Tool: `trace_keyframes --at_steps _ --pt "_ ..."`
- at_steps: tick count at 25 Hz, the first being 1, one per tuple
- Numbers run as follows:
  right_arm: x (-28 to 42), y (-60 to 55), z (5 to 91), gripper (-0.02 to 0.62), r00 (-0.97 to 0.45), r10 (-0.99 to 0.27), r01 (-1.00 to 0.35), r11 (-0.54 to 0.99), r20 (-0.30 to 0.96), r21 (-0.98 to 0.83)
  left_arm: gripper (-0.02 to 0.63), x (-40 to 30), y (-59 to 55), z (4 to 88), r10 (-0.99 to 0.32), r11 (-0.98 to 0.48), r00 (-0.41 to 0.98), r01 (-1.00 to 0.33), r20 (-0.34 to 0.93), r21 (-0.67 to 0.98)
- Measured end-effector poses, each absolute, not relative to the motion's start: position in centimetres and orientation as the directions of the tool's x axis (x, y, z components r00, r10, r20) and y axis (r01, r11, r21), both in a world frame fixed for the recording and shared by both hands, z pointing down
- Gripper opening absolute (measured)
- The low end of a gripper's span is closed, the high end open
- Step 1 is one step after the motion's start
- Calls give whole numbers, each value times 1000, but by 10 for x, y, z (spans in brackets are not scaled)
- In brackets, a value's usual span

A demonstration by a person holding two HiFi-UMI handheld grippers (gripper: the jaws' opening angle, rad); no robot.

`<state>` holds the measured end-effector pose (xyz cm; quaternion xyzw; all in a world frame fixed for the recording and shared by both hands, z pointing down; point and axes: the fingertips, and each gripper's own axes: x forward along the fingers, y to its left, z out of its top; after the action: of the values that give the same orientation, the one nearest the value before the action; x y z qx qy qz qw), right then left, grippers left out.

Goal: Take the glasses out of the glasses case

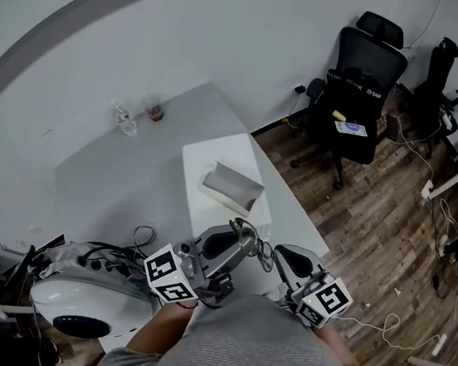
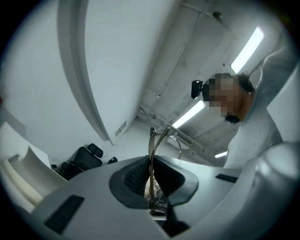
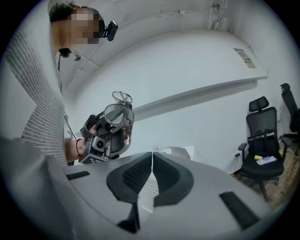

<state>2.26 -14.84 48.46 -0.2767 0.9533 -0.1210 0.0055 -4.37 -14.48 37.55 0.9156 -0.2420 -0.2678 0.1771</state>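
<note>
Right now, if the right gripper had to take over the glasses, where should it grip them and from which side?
On the glasses, probably the lens ring sticking out past the left gripper, coming from the person's right. The thin wire frame is pinched edge-on in the left gripper's jaws, so only that outer ring is clear. The right gripper is shut and must open first.

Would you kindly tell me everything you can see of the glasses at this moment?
The glasses have a thin, dark frame that looks like metal wire, with clear, rounded lenses. The left gripper is shut on them, with the frame pinched edge-on between its pads and the lenses sticking out past the jaw tips. They hang in the air close in front of the person, apart from the open glasses case on the white table. Only the pads touch them. I cannot tell whether the temples are folded.
</note>
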Motion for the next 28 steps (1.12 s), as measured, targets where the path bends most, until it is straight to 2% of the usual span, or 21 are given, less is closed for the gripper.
trace_keyframes --at_steps 6,10,22,25,28 --pt "25 -152 479 14 -840 -541 -536 811 50 -234 34 -37 -137 362 -413 -843 703 -54 -579 536" --pt "27 -151 480 14 -843 -536 -533 815 52 -229 34 -31 -138 361 -391 -836 698 5 -601 549" --pt "43 -157 451 14 -821 -571 -561 809 -6 -176 34 -27 -144 369 -415 -821 708 -20 -572 571" --pt "46 -157 442 14 -814 -581 -574 806 -11 -143 34 -28 -147 372 -449 -822 718 -99 -532 560" --pt "51 -158 444 14 -807 -591 -585 801 -10 -127 34 -30 -153 373 -519 -815 719 -252 -462 522"
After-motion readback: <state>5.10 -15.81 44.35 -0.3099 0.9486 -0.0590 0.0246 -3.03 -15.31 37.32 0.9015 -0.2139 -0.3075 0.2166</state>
